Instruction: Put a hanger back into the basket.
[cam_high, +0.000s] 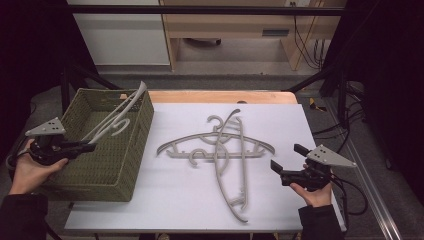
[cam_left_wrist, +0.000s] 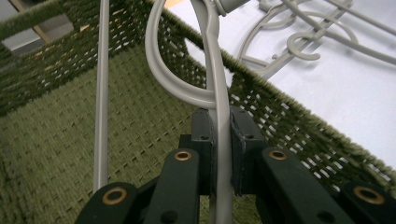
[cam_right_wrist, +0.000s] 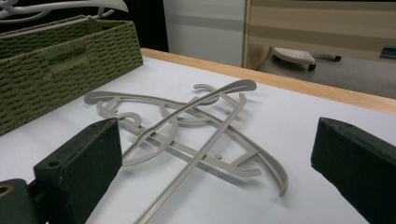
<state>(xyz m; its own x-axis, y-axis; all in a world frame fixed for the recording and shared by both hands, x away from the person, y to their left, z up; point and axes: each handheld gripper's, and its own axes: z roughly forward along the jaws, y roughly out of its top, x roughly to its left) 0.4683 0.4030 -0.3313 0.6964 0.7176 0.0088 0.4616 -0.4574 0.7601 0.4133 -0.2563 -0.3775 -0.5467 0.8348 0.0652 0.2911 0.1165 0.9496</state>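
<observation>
We see one grey plastic hanger (cam_high: 117, 116) tilted in the green woven basket (cam_high: 131, 165), one end above the rim. Two more grey hangers (cam_high: 220, 150) lie crossed on the white tabletop (cam_high: 280, 200) beside it.

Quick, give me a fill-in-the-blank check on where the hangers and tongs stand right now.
1. The left tongs are shut on a ____.
2. That held hanger is over the green woven ____.
3. The right tongs are ____.
4. On the white table lie ____ crossed hangers.

Missing: hanger; basket; open; two
</observation>
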